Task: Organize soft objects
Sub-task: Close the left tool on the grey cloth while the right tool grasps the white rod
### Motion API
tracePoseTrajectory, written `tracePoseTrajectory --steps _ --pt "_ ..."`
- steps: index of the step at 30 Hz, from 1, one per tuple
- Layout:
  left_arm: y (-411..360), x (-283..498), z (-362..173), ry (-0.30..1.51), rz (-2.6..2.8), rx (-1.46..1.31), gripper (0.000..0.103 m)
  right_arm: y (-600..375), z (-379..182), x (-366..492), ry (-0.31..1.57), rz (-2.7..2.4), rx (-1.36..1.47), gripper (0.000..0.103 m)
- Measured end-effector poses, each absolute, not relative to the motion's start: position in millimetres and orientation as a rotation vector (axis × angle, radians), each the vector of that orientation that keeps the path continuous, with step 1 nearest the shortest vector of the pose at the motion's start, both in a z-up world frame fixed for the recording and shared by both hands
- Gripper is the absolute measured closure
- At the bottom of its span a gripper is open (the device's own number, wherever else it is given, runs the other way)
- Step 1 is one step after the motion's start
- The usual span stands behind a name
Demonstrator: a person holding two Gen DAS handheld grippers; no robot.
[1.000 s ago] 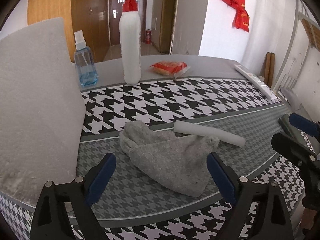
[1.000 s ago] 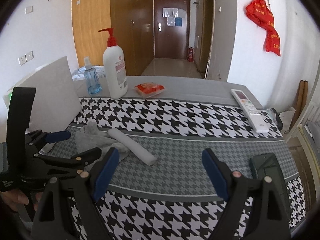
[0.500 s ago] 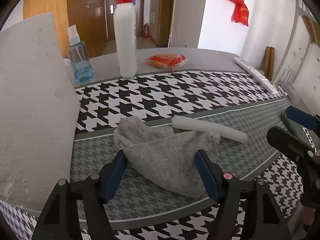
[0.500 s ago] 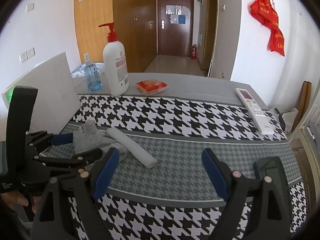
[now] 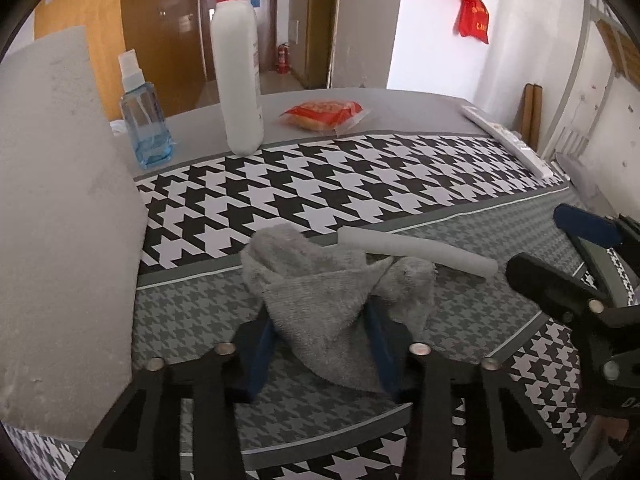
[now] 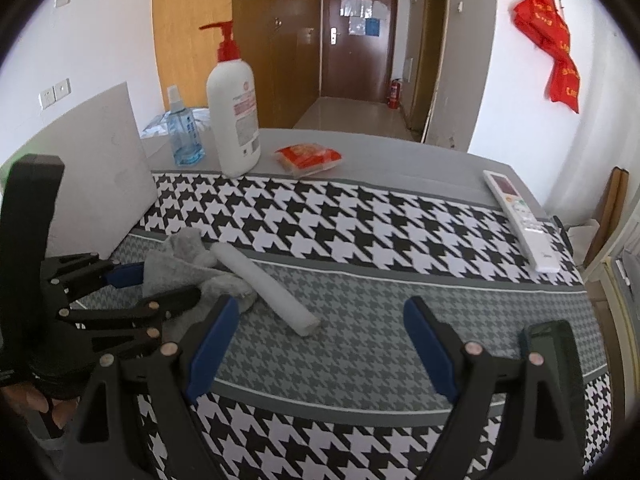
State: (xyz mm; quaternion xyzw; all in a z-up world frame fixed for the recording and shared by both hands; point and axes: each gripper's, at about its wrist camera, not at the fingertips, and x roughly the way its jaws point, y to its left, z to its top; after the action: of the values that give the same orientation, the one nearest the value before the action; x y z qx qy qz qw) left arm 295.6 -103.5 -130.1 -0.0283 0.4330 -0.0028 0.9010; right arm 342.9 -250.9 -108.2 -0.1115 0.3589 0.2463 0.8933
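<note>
Left gripper (image 5: 320, 344): its jaws are clenching the near end of the towel, the blue pads pressing into the cloth from both sides; in the right wrist view it is reaching in from the left edge of the cloth.
Right gripper (image 6: 320, 344): its jaws are standing wide apart and gripping nothing; it is hovering over the grey band of the cloth, well to the right of the towel.
Towel (image 5: 332, 300): grey and crumpled, it is lying on the grey houndstooth band, bunching up where the left gripper is pinching it, its far edge touching the roll.
Roll (image 5: 416, 252): a white foam cylinder is lying just behind and to the right of the towel, slanting across the line between the grey band and the black-and-white band.
Cloth (image 6: 380, 232): a houndstooth cover is spreading under the towel and roll.
Board (image 5: 60, 220): a pale slab is leaning upright to the left of the towel.
Pump bottle (image 6: 234, 120): white with a red pump, it is standing far behind the towel.
Spray bottle (image 6: 182, 132): blue, it is standing left of the pump bottle.
Packet (image 6: 308, 158): red and orange, it is lying right of the pump bottle.
Remote (image 6: 520, 216): white, it is lying far right of the towel.
Phone (image 6: 552, 356): dark, it is sitting beside the right gripper's right finger.
</note>
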Motion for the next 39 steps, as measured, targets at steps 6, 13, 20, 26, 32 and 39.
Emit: tracePoseTrajectory --steps 6,13,20,26,32,39 --pt "-102 289 -128 0.887 -0.036 -0.068 0.080 -243 -115 347 0.779 0.554 -0.248 0.015" --pt "-96 274 -118 0.841 -0.049 -0.094 0.081 -233 -123 354 0.807 0.607 -0.267 0.027" --pt "-89 266 -117 0.827 -0.052 -0.110 0.081 -225 -131 361 0.832 0.630 -0.290 0.034" --pt "-88 266 -118 0.834 -0.059 -0.130 0.081 -219 -141 366 0.856 0.641 -0.306 0.046" --pt "-86 266 -119 0.837 -0.058 -0.140 0.081 -214 -144 368 0.845 0.642 -0.326 0.053" --pt "-87 266 -119 0.837 -0.061 -0.140 0.081 -213 -142 367 0.848 0.648 -0.317 0.074"
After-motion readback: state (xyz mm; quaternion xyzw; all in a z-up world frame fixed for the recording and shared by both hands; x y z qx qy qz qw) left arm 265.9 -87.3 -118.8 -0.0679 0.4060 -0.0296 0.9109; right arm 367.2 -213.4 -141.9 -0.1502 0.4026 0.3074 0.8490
